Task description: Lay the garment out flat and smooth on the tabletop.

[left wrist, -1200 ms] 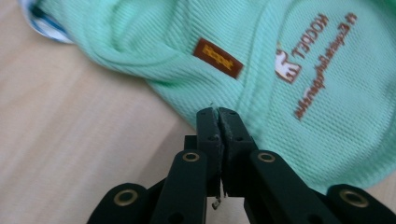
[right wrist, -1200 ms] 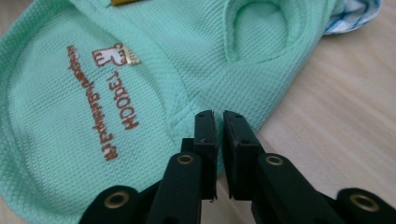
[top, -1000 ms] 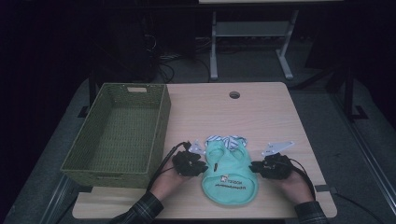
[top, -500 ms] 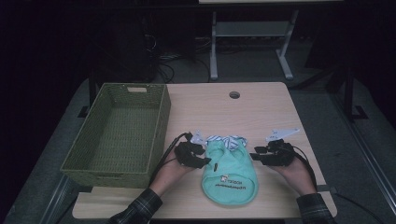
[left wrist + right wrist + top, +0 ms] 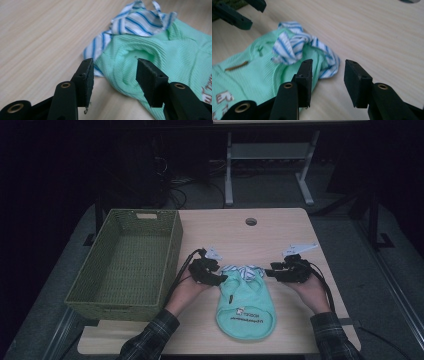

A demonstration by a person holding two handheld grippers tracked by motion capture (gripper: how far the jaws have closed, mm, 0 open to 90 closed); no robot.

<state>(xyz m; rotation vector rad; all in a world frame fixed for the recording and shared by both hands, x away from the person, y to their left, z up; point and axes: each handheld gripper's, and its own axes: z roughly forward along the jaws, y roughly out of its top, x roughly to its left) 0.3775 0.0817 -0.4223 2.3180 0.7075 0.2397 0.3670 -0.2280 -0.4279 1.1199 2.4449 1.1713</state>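
A small mint-green garment [image 5: 246,305] with a printed logo lies flat on the table, its blue-and-white striped trim [image 5: 242,271] at the far end. My left gripper [image 5: 221,280] hovers at the trim's left side and my right gripper [image 5: 268,272] at its right. In the left gripper view the left gripper [image 5: 115,70] stands open over the green fabric [image 5: 180,50] beside the striped trim [image 5: 140,22]. In the right gripper view the right gripper [image 5: 328,70] stands open over the trim's edge [image 5: 292,45]. Both pairs of jaws have just been opening, and no pad presses on cloth.
A green woven basket [image 5: 172,247] stands on the table's left side, close to my left hand. The wooden table [image 5: 280,230] has a round cable hole [image 5: 251,221] near its far edge. A metal frame [image 5: 229,165] stands on the floor beyond.
Both hands have moved away from the near edge, from the garment's sides up to its striped end, and risen slightly. Both pairs of jaws stand wider than before.
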